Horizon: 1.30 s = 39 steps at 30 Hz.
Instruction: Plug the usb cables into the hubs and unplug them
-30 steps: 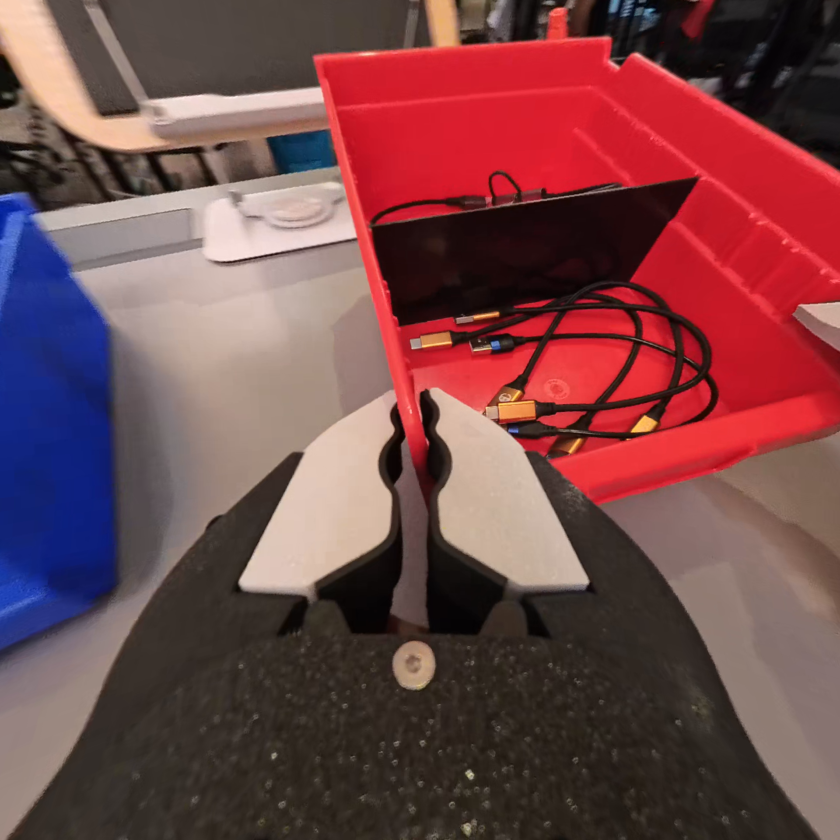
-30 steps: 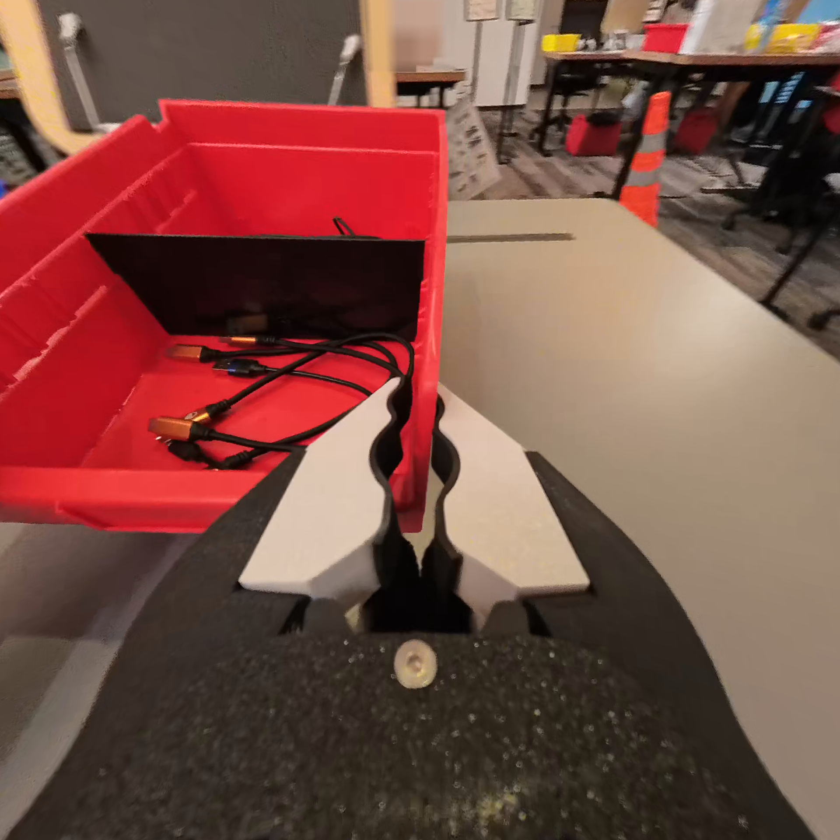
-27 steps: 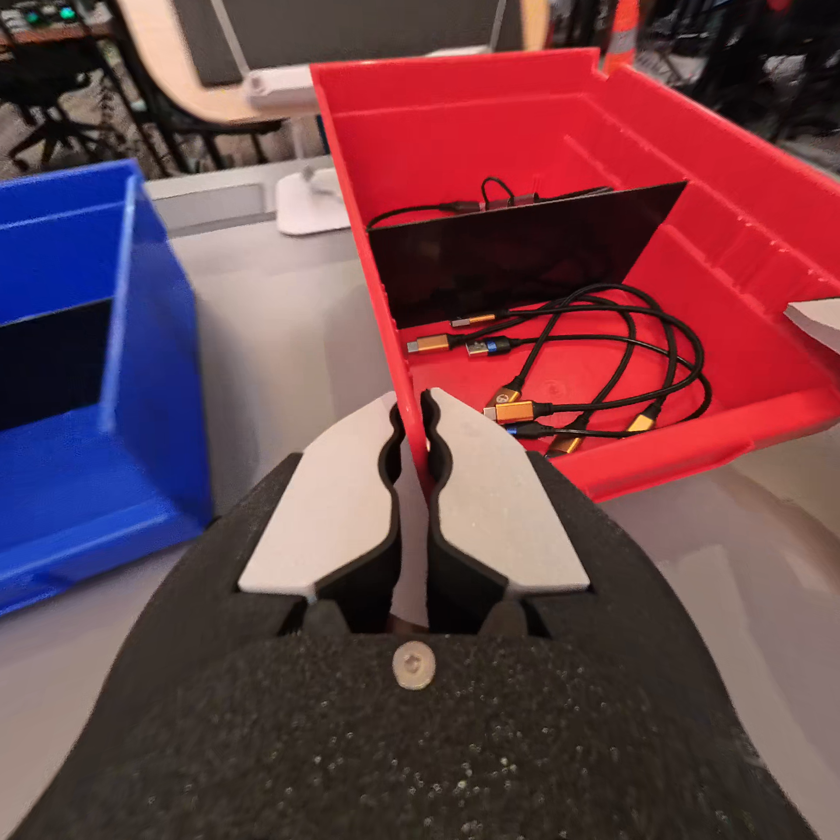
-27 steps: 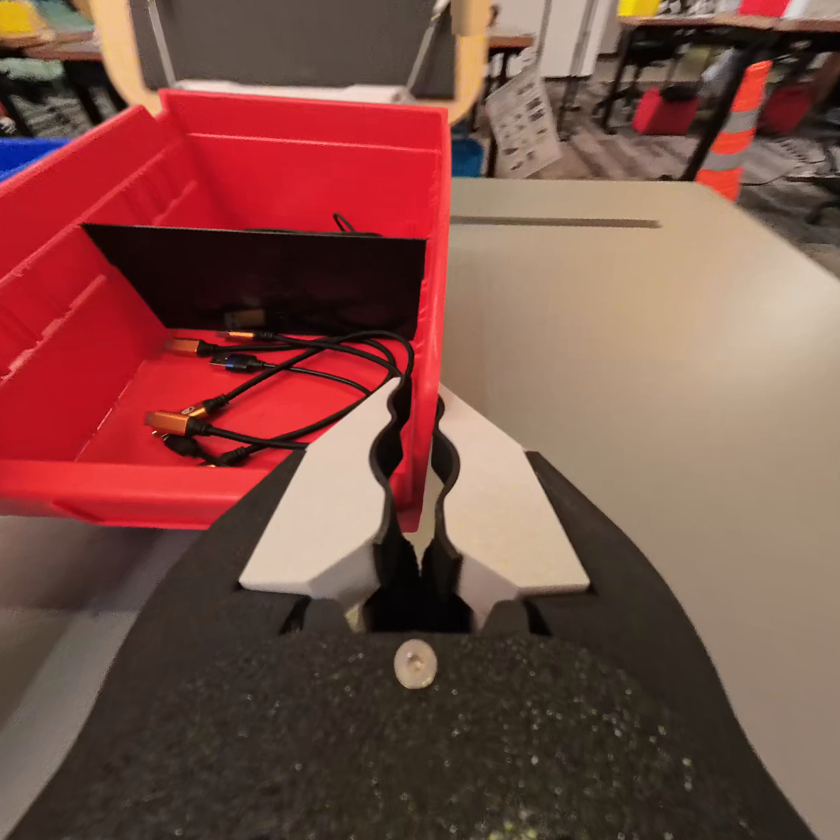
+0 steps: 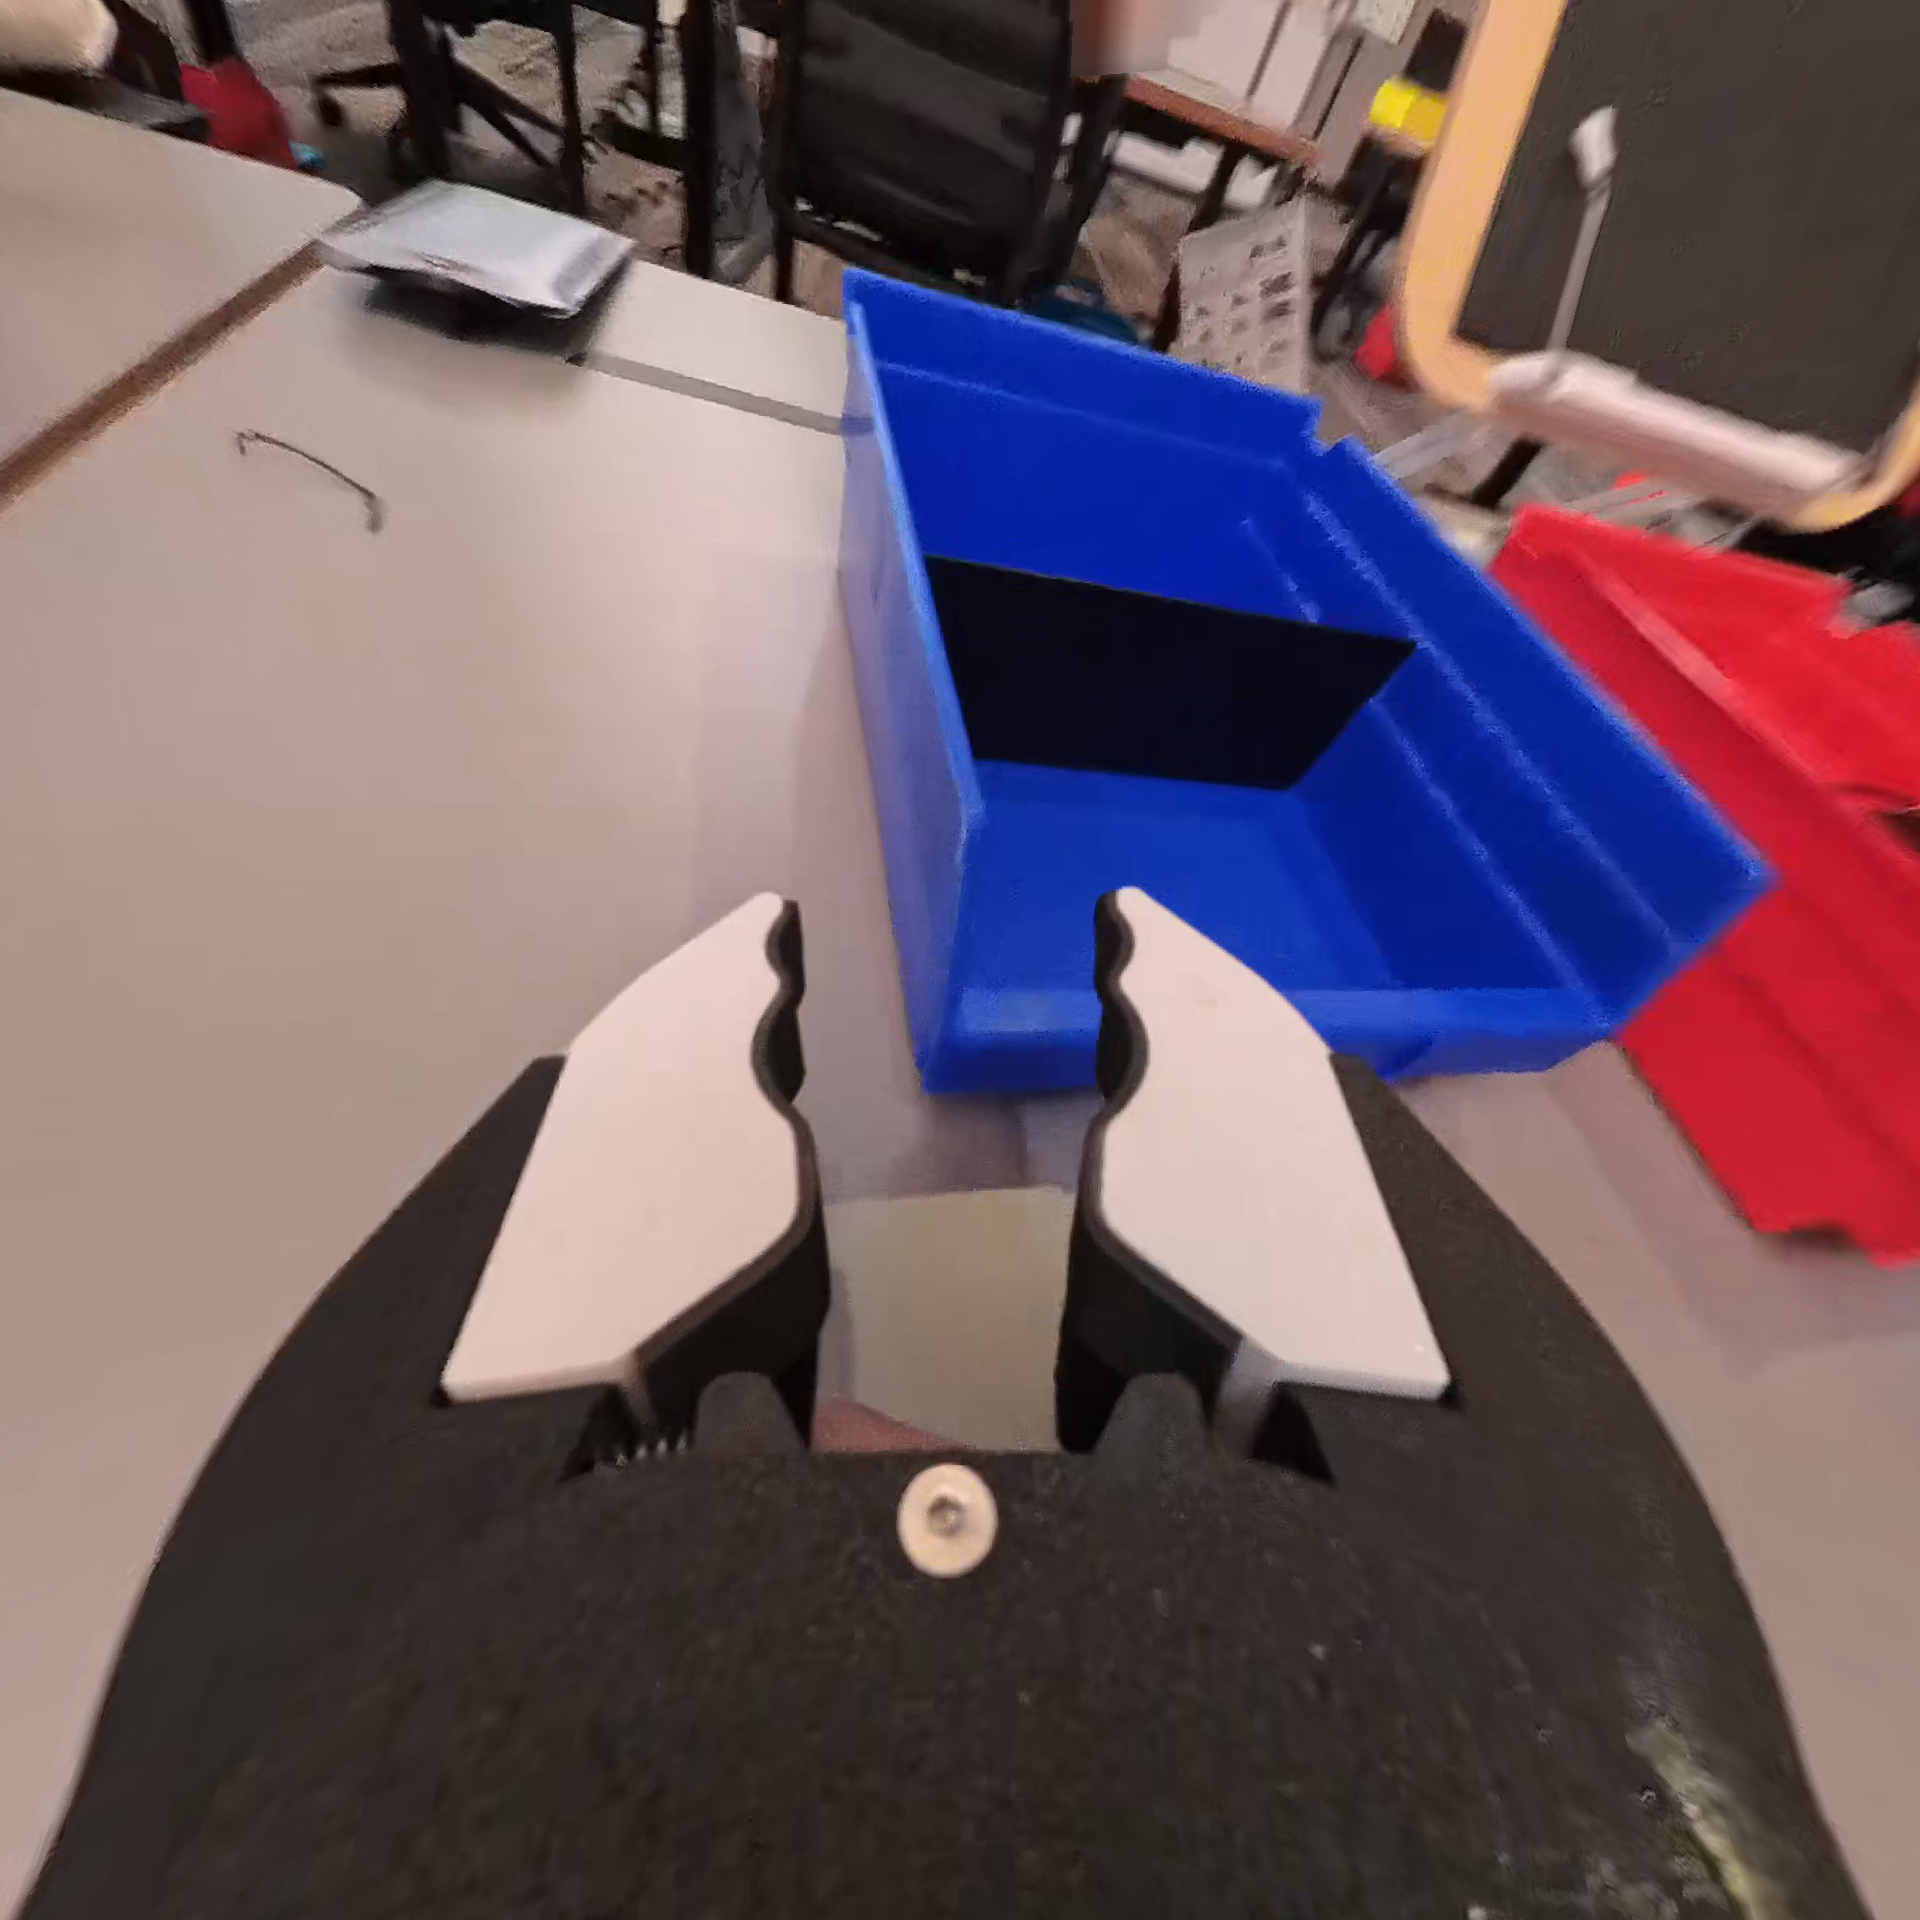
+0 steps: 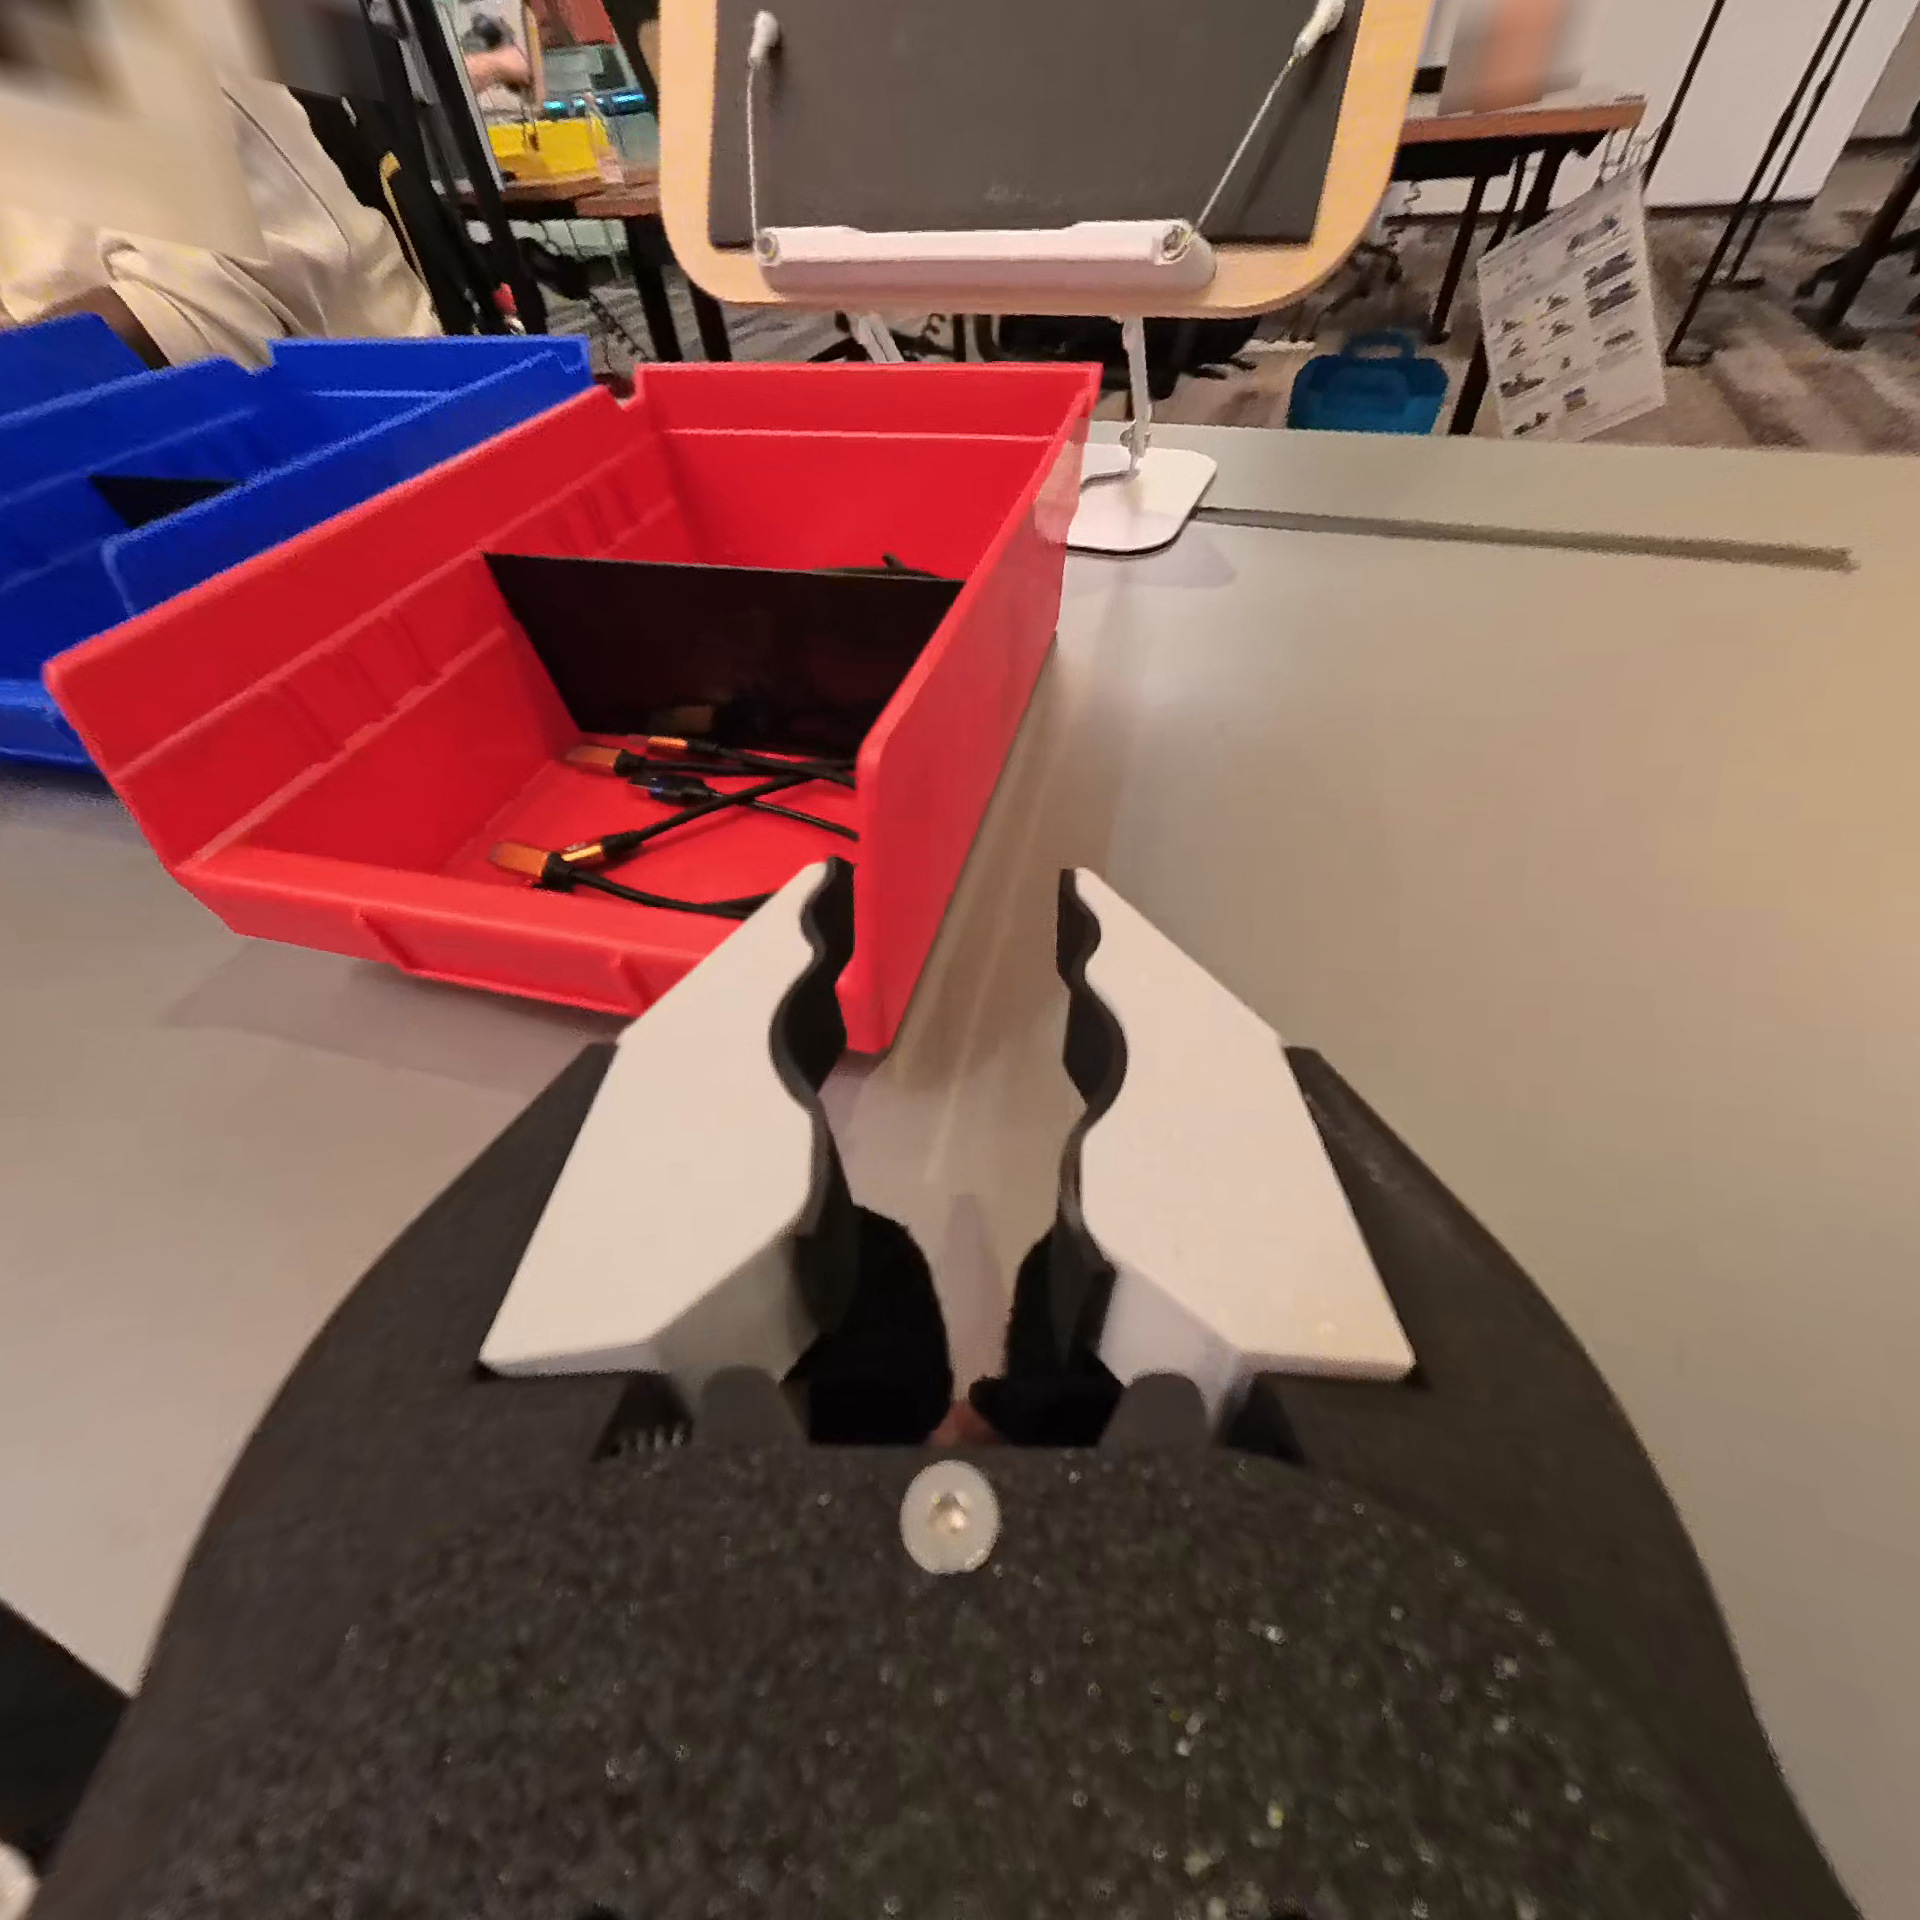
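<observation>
A red bin [image 6: 966,665] with a black divider [image 6: 727,644] stands on the grey table. Black cables with orange plugs [image 6: 665,821] lie in its front part. My right gripper [image 6: 945,904] is open and empty, just off the bin's near right corner. A blue bin [image 5: 1475,748] with a black divider [image 5: 1153,675] has nothing in its front part. My left gripper [image 5: 948,920] is open and empty at the blue bin's near left corner. The red bin [image 5: 1787,935] shows at the right of the left wrist view. The blue bin [image 6: 208,457] also shows left of the red one.
A wood-framed dark board on a white stand [image 6: 1039,156] stands behind the red bin. A grey pouch [image 5: 478,249] and a thin dark wire [image 5: 312,473] lie on the table's far left. A person in a beige top [image 6: 208,239] sits at the left. One gripper's finger ends stand about 50 cm off the other's.
Both grippers have let go of the red bin's side walls, opened and drawn back. The left one has swung left to face the blue bin.
</observation>
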{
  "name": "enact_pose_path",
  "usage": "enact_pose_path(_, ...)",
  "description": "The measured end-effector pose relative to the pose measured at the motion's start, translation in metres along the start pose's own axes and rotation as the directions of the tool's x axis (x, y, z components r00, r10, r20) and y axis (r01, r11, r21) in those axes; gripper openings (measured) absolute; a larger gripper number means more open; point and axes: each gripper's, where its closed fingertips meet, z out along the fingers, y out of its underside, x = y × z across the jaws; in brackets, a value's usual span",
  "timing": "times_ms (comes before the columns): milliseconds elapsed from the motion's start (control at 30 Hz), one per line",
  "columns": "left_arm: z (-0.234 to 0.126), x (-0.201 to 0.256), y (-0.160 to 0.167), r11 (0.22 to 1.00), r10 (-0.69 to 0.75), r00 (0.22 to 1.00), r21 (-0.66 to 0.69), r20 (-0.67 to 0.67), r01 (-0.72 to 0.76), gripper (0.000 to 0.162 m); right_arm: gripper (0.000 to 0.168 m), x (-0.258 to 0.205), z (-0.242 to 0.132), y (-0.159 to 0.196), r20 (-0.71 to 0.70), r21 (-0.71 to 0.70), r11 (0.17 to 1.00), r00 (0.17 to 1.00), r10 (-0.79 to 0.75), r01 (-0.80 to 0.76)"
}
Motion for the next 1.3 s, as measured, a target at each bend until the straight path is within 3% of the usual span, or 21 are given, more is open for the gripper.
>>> enact_pose_path(67, 0.017, 0.001, -0.001, 0.997, 0.078, 0.996, -0.012, 0.031, -0.078, 0.053, 0.037, -0.004, -0.006, 0.001, -0.017, 0.003, 0.998, 0.998, -0.057, 0.057)
enact_pose_path(133, 0.035, 0.012, 0.005, 0.995, 0.074, 0.997, -0.060, -0.023, -0.075, 0.049, 0.037, -0.011, -0.013, 0.002, -0.018, 0.010, 0.996, 0.996, -0.086, 0.086)
enact_pose_path(233, 0.049, 0.003, 0.018, 0.985, 0.083, 0.995, -0.154, 0.060, -0.073, 0.017, 0.036, -0.029, -0.021, 0.002, 0.019, 0.026, 0.993, 0.993, -0.117, 0.117)
enact_pose_path(300, 0.047, -0.001, 0.018, 0.980, 0.110, 0.991, -0.173, 0.075, -0.095, 0.005, 0.036, -0.047, -0.026, 0.000, 0.050, 0.048, 0.987, 0.987, -0.155, 0.153)
enact_pose_path(600, 0.022, 0.002, 0.030, 0.968, 0.154, 0.983, -0.213, 0.102, -0.129, 0.004, 0.046, -0.215, -0.022, 0.011, 0.392, 0.061, 0.979, 0.897, -0.205, 0.197)
enact_pose_path(700, 0.005, 0.005, 0.037, 0.970, 0.148, 0.983, -0.211, 0.109, -0.123, 0.003, 0.047, -0.256, -0.001, 0.010, 0.412, 0.051, 0.972, 0.881, -0.230, 0.230)
enact_pose_path(867, -0.025, 0.010, 0.049, 0.973, 0.134, 0.981, -0.207, 0.140, -0.103, 0.003, 0.056, -0.285, 0.053, 0.001, 0.333, -0.038, 0.992, 0.937, -0.105, 0.124)
enact_pose_path(1000, -0.047, 0.015, 0.058, 0.977, 0.113, 0.978, -0.196, 0.175, -0.078, 0.003, 0.041, -0.294, 0.086, 0.009, 0.250, -0.114, 0.990, 0.967, -0.054, 0.085)
enact_pose_path(1067, -0.058, 0.018, 0.063, 0.980, 0.102, 0.975, -0.190, 0.200, -0.064, 0.003, 0.041, -0.297, 0.095, 0.011, 0.234, -0.124, 0.990, 0.972, -0.031, 0.061)
enact_pose_path(1100, -0.064, 0.019, 0.065, 0.980, 0.101, 0.971, -0.187, 0.216, -0.061, 0.003, 0.033, -0.295, 0.099, 0.010, 0.206, -0.115, 0.991, 0.978, -0.041, 0.066)
enact_pose_path(1133, -0.071, 0.018, 0.068, 0.980, 0.107, 0.966, -0.188, 0.234, -0.063, 0.003, 0.013, -0.288, 0.103, 0.008, 0.158, -0.105, 0.991, 0.985, -0.064, 0.081)
enact_pose_path(1167, -0.077, 0.017, 0.070, 0.980, 0.113, 0.961, -0.190, 0.252, -0.066, 0.004, 0.007, -0.289, 0.105, 0.009, 0.160, -0.106, 0.989, 0.983, -0.086, 0.104)
enact_pose_path(1300, -0.103, 0.013, 0.077, 0.981, 0.125, 0.940, -0.184, 0.317, -0.068, 0.006, 0.003, -0.303, 0.105, 0.009, 0.196, -0.095, 0.987, 0.975, -0.108, 0.129)
